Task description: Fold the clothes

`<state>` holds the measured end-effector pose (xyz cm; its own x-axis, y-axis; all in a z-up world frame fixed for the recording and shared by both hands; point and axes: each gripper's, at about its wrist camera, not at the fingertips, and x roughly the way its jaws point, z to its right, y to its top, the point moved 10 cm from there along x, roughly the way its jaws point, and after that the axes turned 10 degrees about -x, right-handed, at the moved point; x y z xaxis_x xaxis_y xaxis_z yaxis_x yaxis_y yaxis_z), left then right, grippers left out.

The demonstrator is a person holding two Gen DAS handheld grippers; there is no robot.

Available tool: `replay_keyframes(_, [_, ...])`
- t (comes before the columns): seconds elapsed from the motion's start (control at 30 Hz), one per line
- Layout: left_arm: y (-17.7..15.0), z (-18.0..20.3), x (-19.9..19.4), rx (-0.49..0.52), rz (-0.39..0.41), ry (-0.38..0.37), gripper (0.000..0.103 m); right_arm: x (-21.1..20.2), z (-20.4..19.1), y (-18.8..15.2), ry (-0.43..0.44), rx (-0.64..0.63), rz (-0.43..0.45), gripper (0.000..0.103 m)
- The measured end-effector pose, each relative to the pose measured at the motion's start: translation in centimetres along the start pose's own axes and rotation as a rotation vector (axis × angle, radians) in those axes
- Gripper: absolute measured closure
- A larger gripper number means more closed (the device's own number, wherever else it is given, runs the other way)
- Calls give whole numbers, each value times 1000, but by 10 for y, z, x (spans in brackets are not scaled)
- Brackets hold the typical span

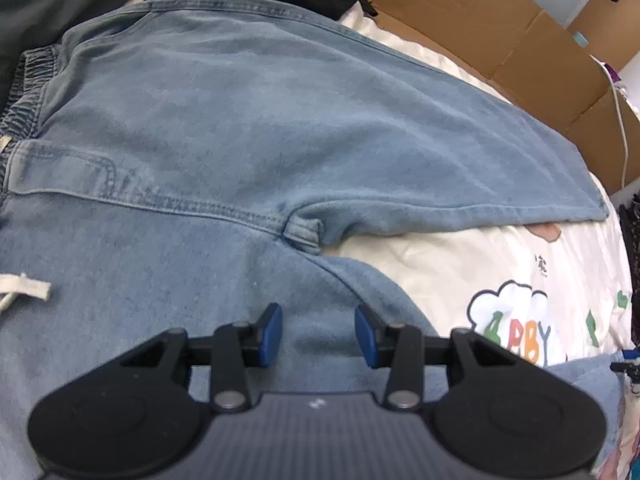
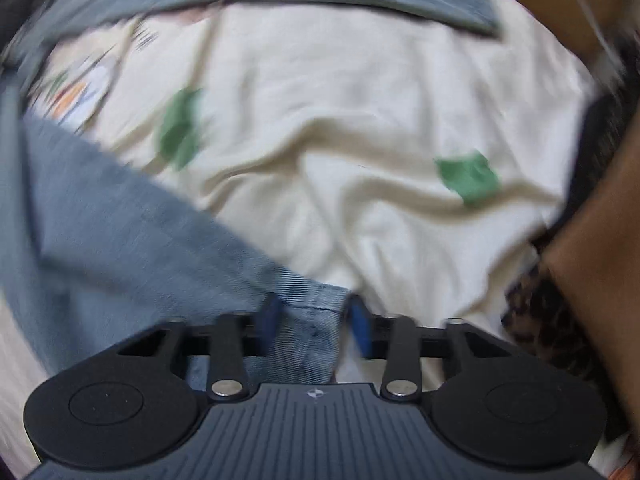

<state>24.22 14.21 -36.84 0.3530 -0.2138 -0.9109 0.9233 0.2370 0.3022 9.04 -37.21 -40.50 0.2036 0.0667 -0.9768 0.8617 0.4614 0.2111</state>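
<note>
Left tongs (image 1: 319, 334) parted over denim at bottom centre, gripping nothing. Right tongs (image 2: 313, 322) part-open astride a hem corner of the same one pair of jeans (image 1: 224, 128), pads not seen pressing; blurred. Jeans spread flat across upper and left frame on one cream printed bedsheet (image 1: 460, 264). One white drawstring (image 1: 24, 286) at left edge. Cardboard (image 1: 500, 40) at upper right.

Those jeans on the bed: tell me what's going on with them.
A person holding a claw in each hand is folding light blue denim jeans spread on a cream printed bedsheet. The left claw hovers open over the upper leg fabric. The right claw has the hem of one leg between its pads, not visibly clamped.
</note>
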Motion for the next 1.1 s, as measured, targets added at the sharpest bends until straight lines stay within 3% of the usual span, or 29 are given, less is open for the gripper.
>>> replay_keyframes(0.1, [-1, 0, -1, -10, 5, 11, 59, -10, -14, 7, 0, -78, 18, 86])
replay_keyframes(0.27, [-2, 2, -3, -24, 6, 27, 58, -30, -26, 6, 74, 13, 127, 85])
replay_keyframes(0.43, [1, 4, -3, -41, 2, 26, 56, -19, -15, -1, -8, 54, 192, 83])
replay_keyframes(0.63, [-1, 0, -1, -33, 0, 46, 56, -9, 11, -11, 19, 79, 188, 82])
replay_keyframes(0.77, [-3, 2, 2, -32, 3, 53, 56, -4, 15, -9, 64, 149, 191, 83])
replay_keyframes(0.93, [6, 6, 5, -51, 14, 45, 56, -4, 8, -6, 47, 134, 209, 84])
replay_keyframes(1.1, [14, 16, 7, -19, 29, 46, 56, -3, 14, -11, 83, 217, 219, 84])
